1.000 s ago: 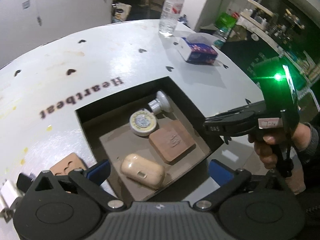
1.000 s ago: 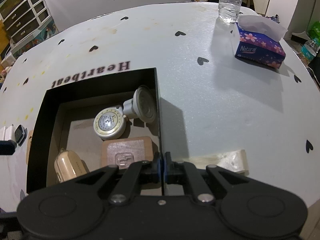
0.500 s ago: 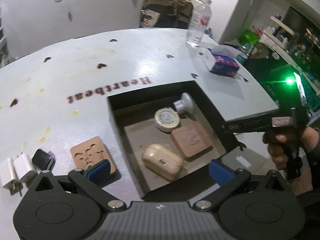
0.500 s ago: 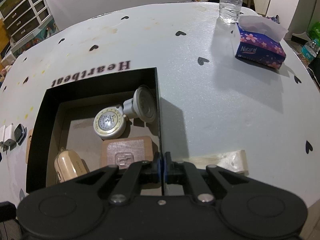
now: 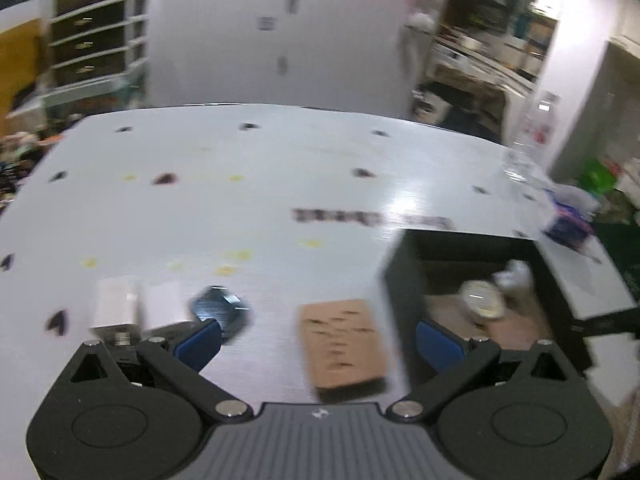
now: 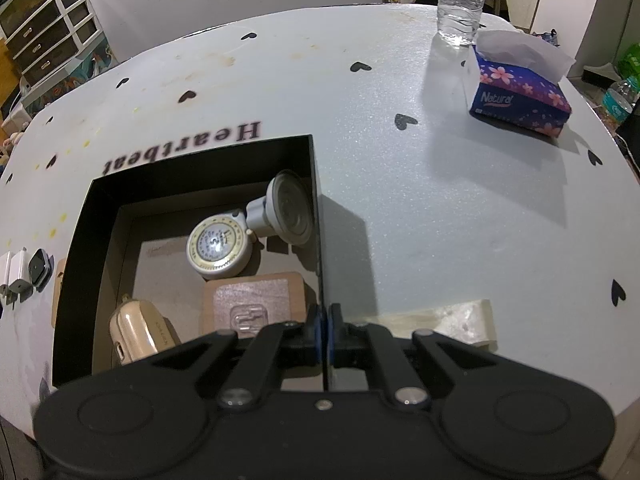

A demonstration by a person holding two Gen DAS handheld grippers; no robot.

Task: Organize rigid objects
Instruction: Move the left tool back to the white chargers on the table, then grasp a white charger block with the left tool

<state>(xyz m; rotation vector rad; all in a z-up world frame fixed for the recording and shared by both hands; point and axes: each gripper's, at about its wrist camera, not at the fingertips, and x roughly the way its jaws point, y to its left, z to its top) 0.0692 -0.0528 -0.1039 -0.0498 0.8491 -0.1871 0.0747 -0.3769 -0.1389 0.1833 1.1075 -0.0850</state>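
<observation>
The right gripper (image 6: 323,334) had its blue-padded fingers (image 6: 316,330) pressed together on the thin right wall of the black box (image 6: 318,216), pinching it at the near end. Inside that box lay a round dial-faced case (image 6: 219,249) touching a grey knob-shaped piece (image 6: 289,213), with a brown square tile (image 6: 256,305) nearer the fingers and a cream-coloured case (image 6: 134,334) in the near left corner. To the right of the box a pale strip (image 6: 452,318) lay flat on the white counter (image 6: 440,200). Farther off stood a purple tissue pack (image 6: 518,92) and, just behind it, a clear water bottle (image 6: 460,4).

The left gripper (image 5: 318,338) held its fingers (image 5: 200,342) wide apart with nothing between the pads, above the counter. A tan embossed tile (image 5: 342,350) lay just beyond them, beside the box's left wall. Near the left finger sat a small dark block (image 5: 218,308) and, next to it, two white chargers (image 5: 136,308). This view was blurred, so finer detail could not be told.
</observation>
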